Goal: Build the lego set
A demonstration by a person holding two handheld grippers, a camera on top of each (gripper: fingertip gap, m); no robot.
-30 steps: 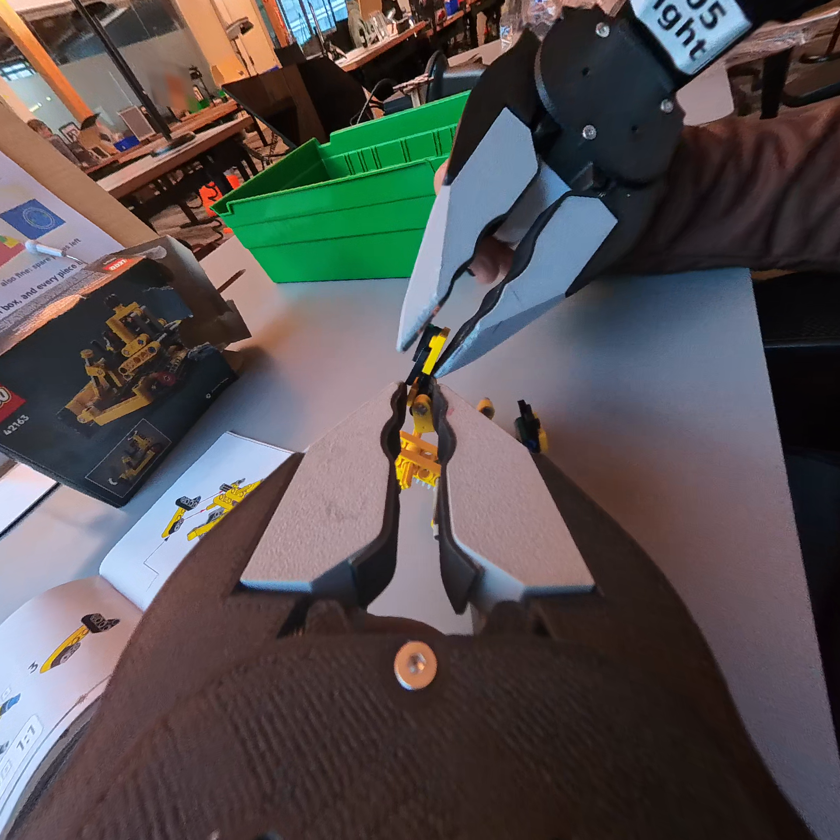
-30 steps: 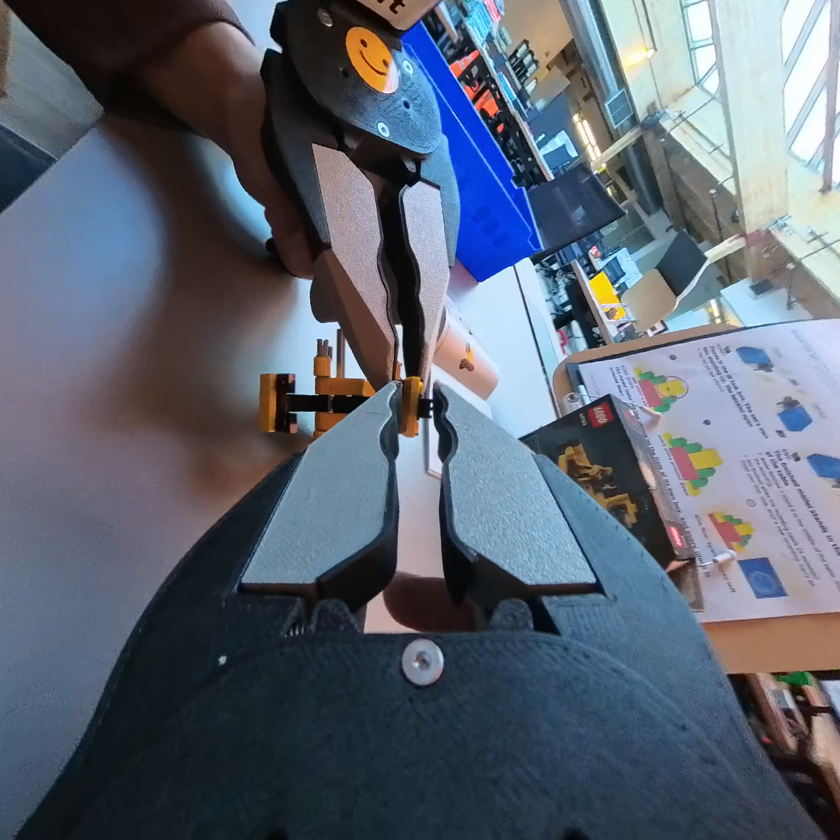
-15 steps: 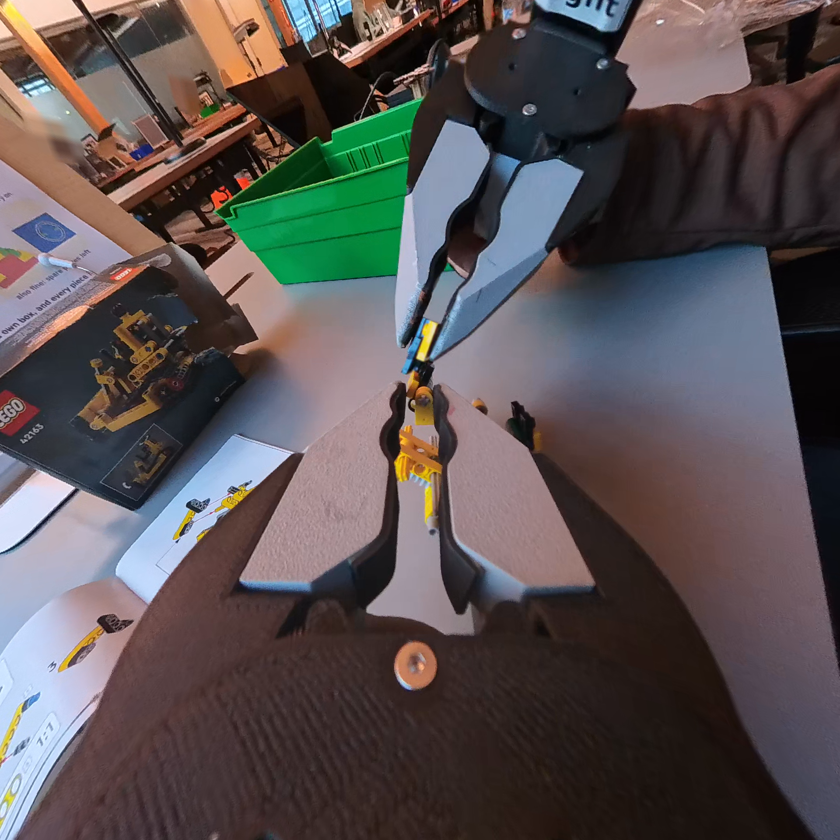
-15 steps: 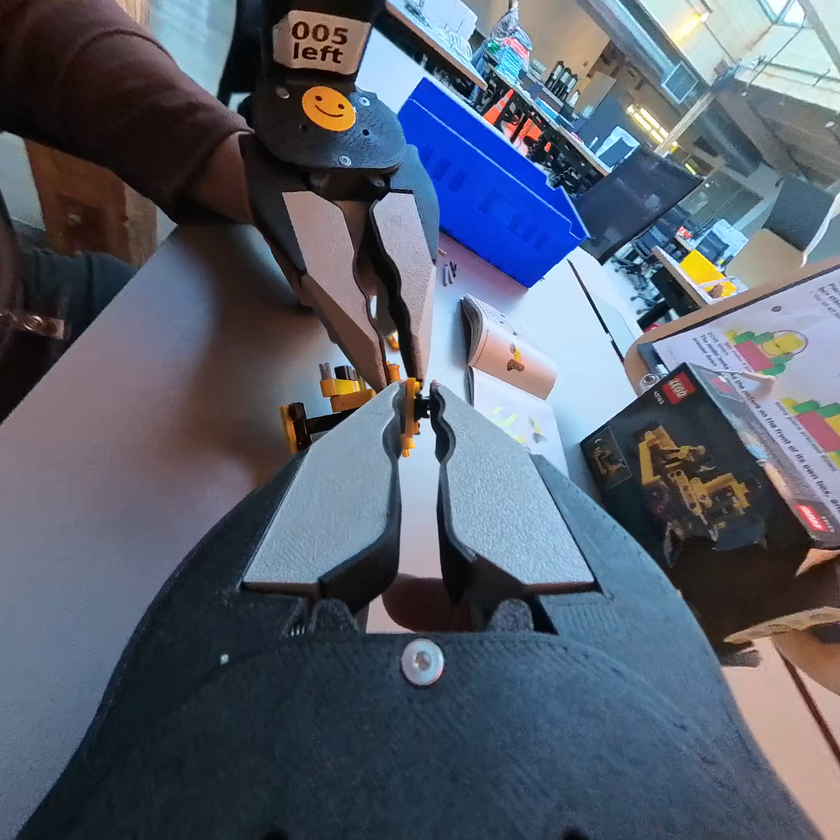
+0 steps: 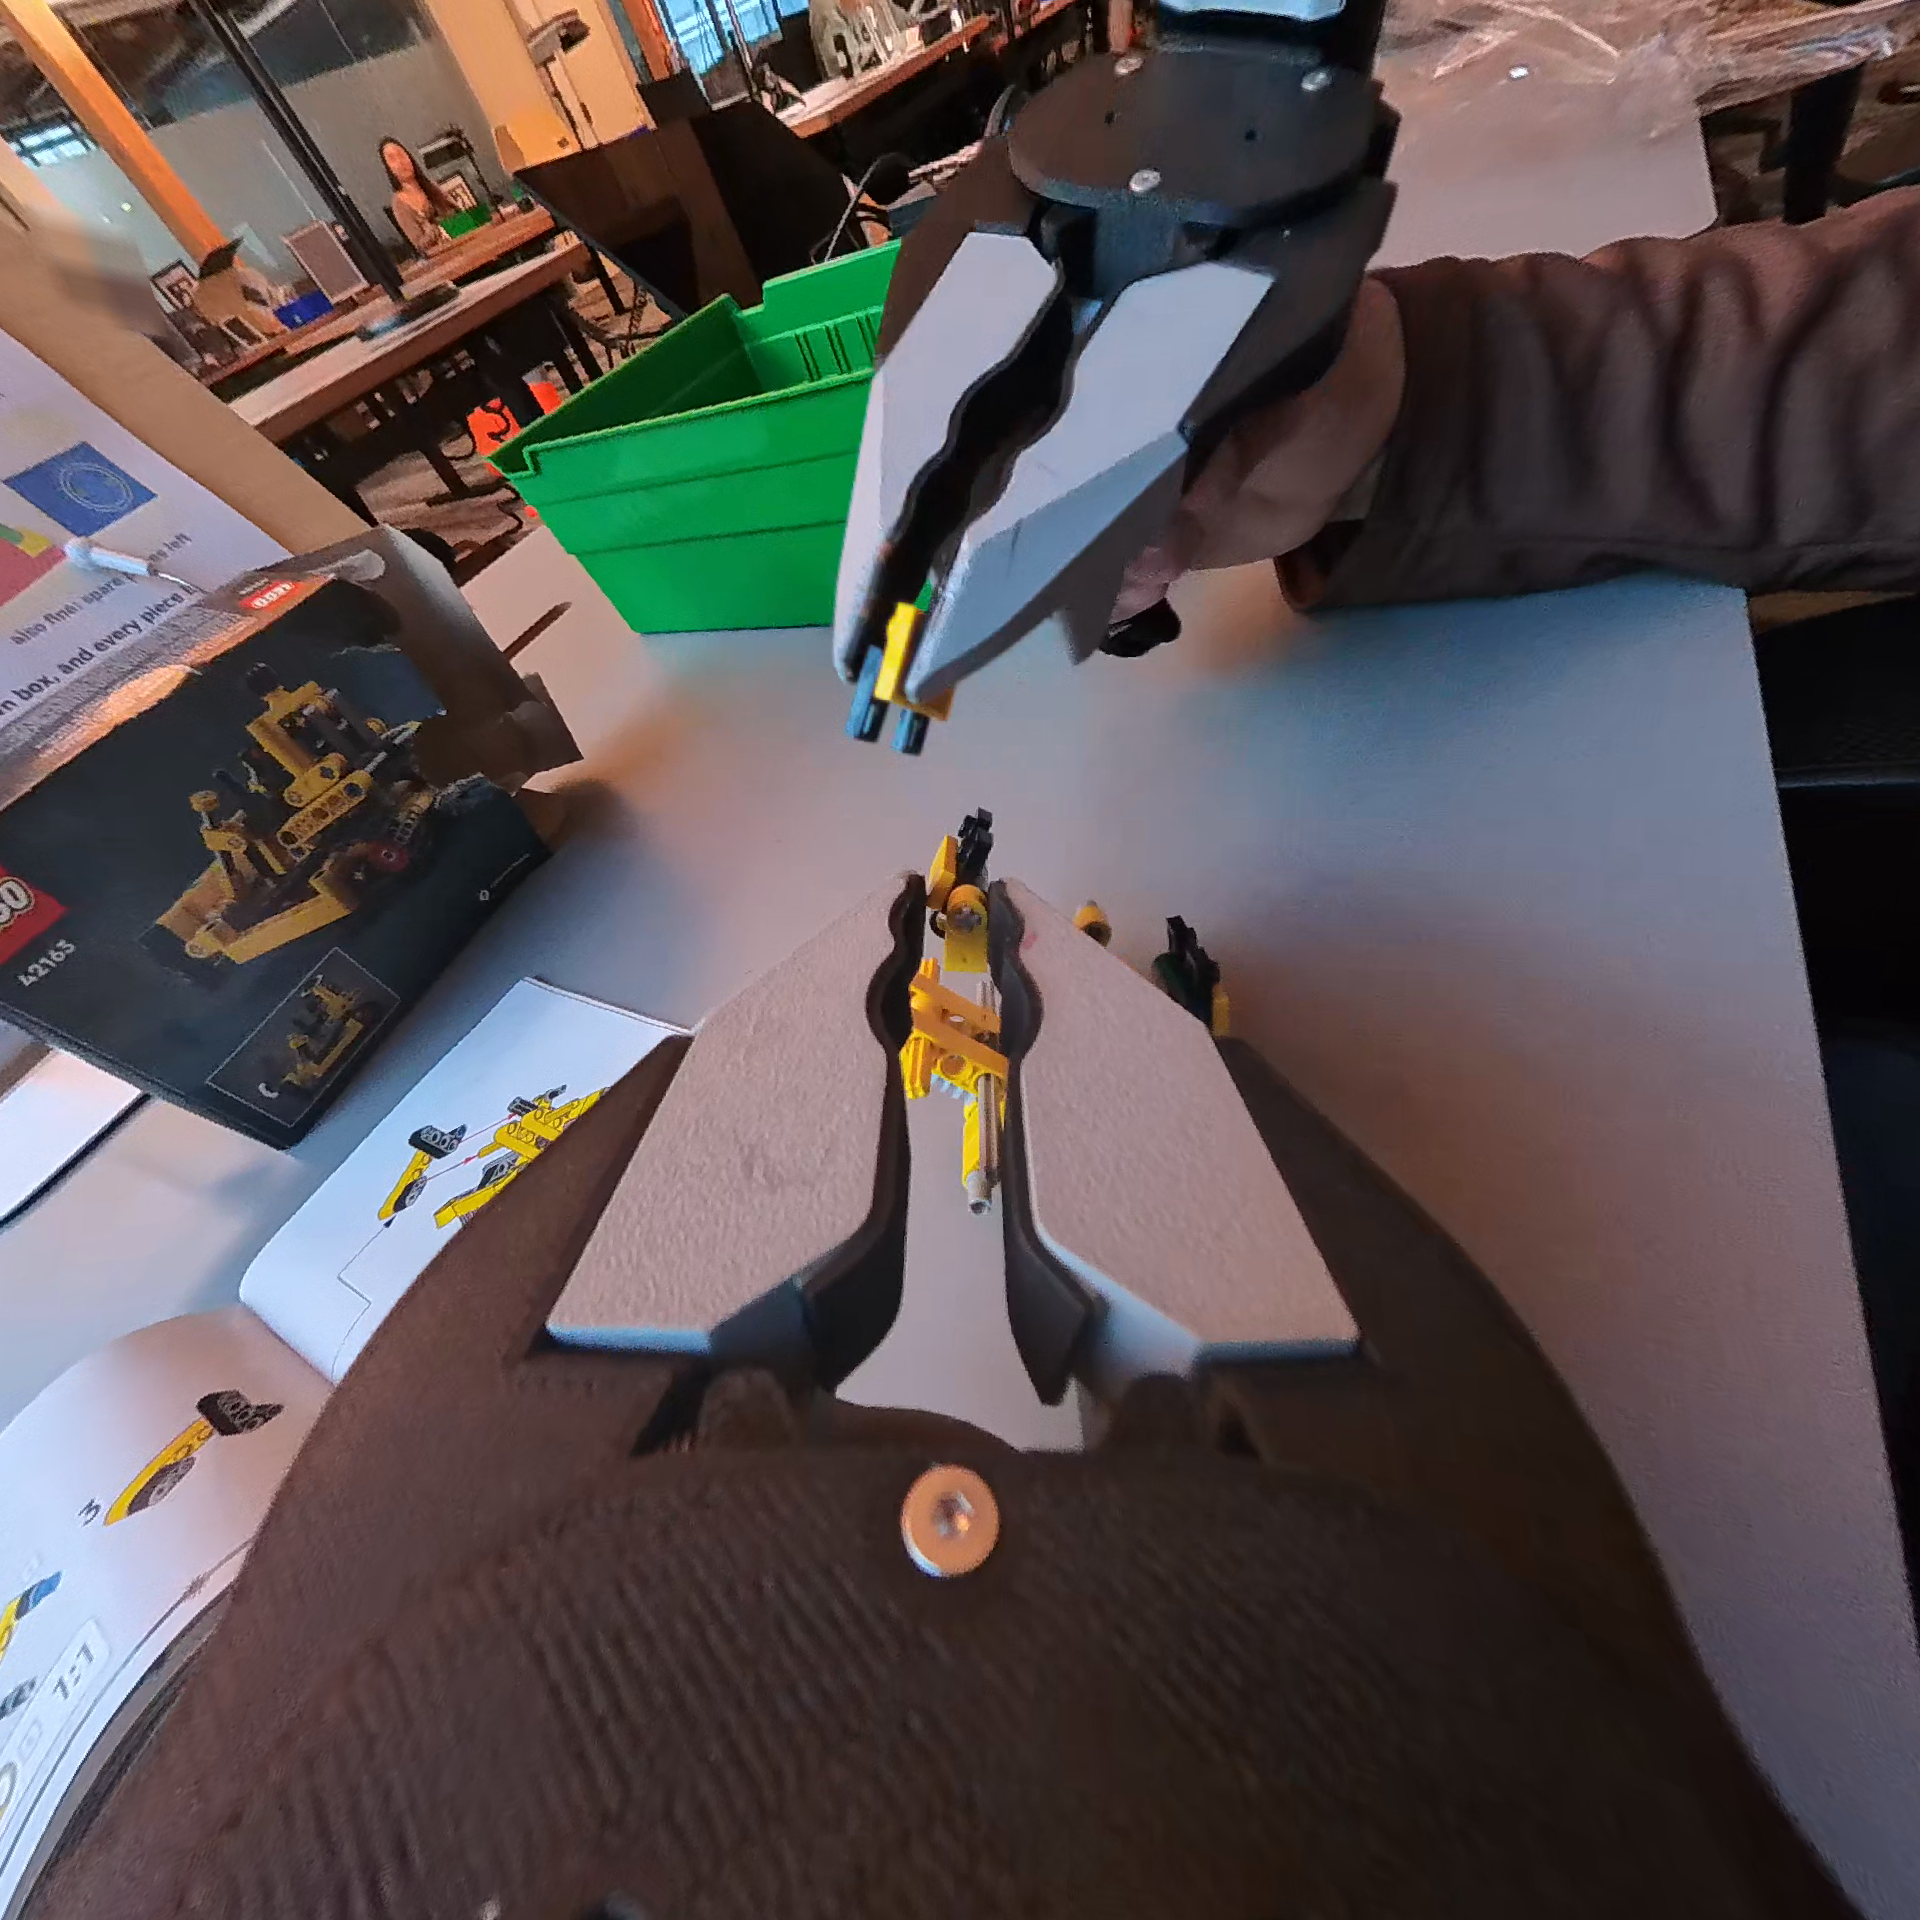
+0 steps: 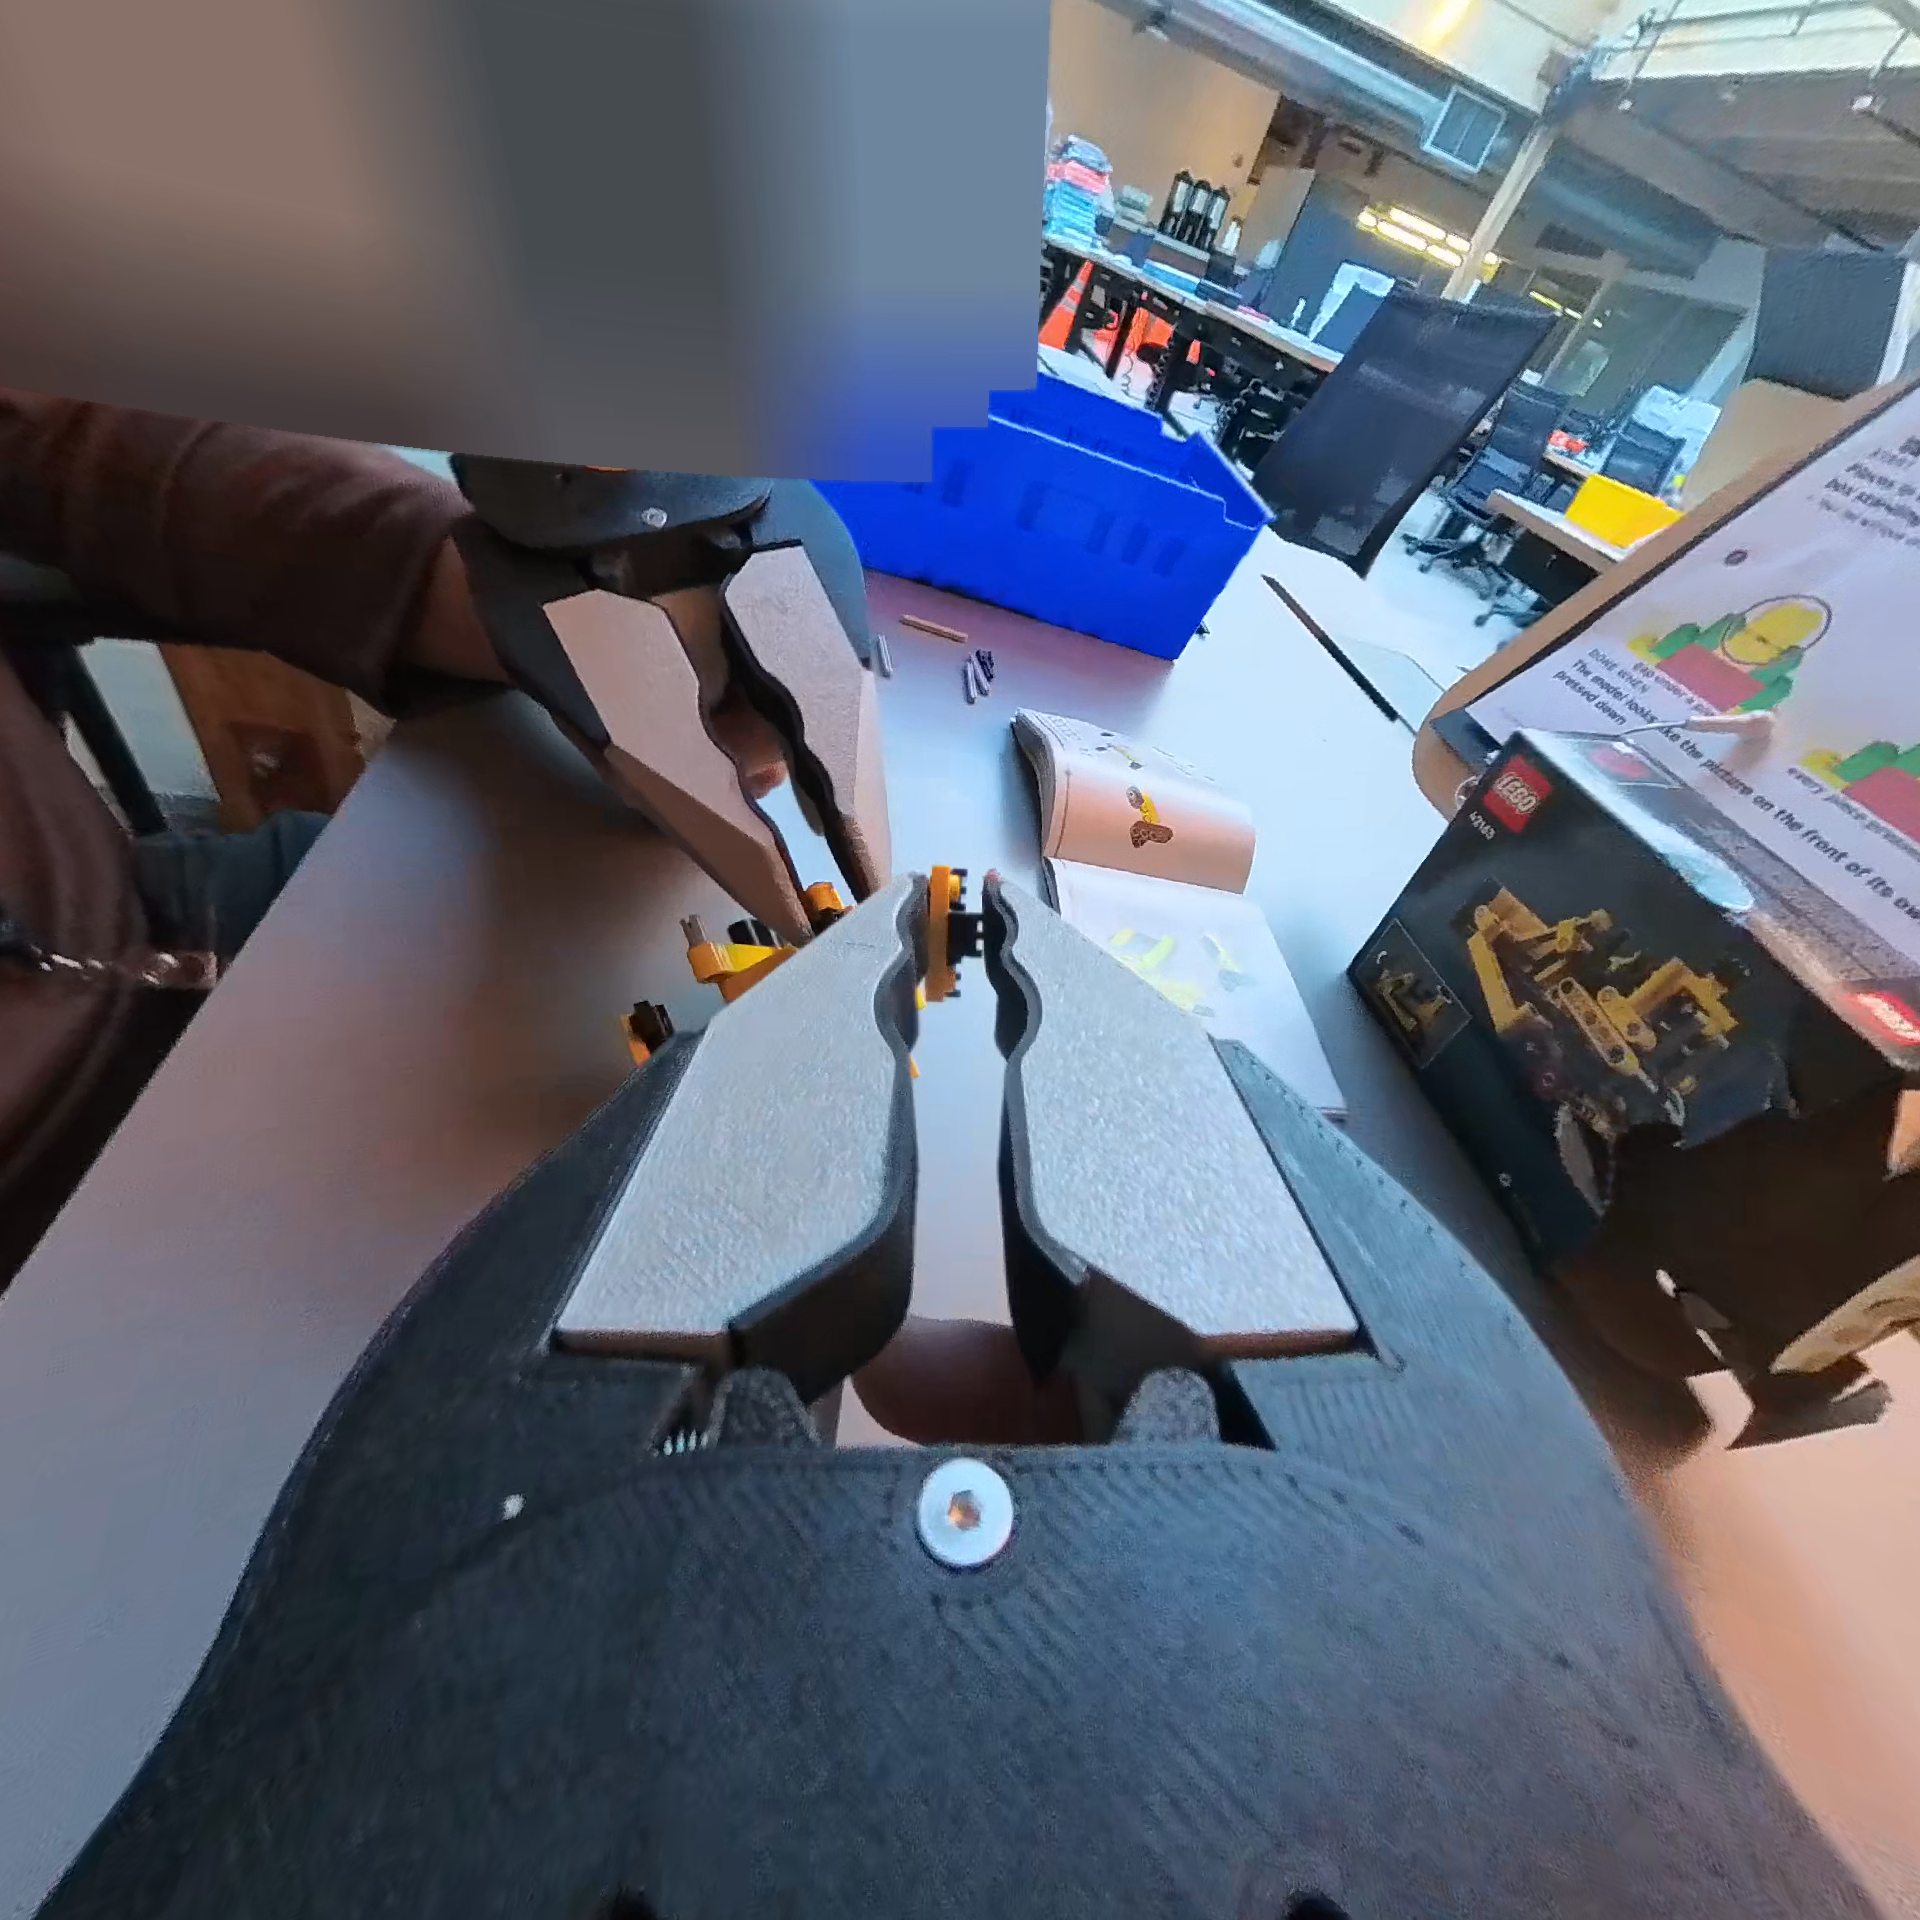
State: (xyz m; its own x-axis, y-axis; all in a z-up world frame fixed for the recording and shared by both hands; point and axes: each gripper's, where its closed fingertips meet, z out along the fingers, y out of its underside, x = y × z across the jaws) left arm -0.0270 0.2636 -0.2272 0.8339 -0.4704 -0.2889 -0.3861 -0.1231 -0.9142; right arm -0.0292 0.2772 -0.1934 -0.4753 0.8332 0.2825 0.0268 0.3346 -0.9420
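Left wrist view: the left gripper [image 5: 954,904] fills the lower frame, its dark body hiding much of the table [image 5: 1455,831] and cutting off the open booklet [image 5: 436,1143] at left. Its fingers [image 5: 769,1143] are clenched on a yellow assembly [image 5: 961,997], which sits in the narrow slot between them; only a thin strip of it shows, with a grey axle end poking back toward the camera. Above, apart from it, the right gripper [image 5: 894,675] points down, a hand and brown sleeve [image 5: 1662,416] behind it. It grasps a small yellow piece [image 5: 896,665] with two dark pins sticking out below its tips. Two small loose parts [image 5: 1184,966] lie on the table just right of the left gripper. The set box [image 5: 260,831] lies at left, a green bin [image 5: 707,488] behind.

Right wrist view: a blurred patch covers the upper left. The right gripper [image 6: 951,914] is closed on the yellow piece [image 6: 943,930], pins pointing right across the gap. The left gripper [image 6: 831,904] comes in from the left, its tips partly hidden behind the right one; the assembly [image 6: 738,951] shows only in part beneath it, just above or on the table, I cannot tell which. The booklet [image 6: 1143,821], box [image 6: 1610,1039] and a blue bin [image 6: 1060,530] lie beyond.
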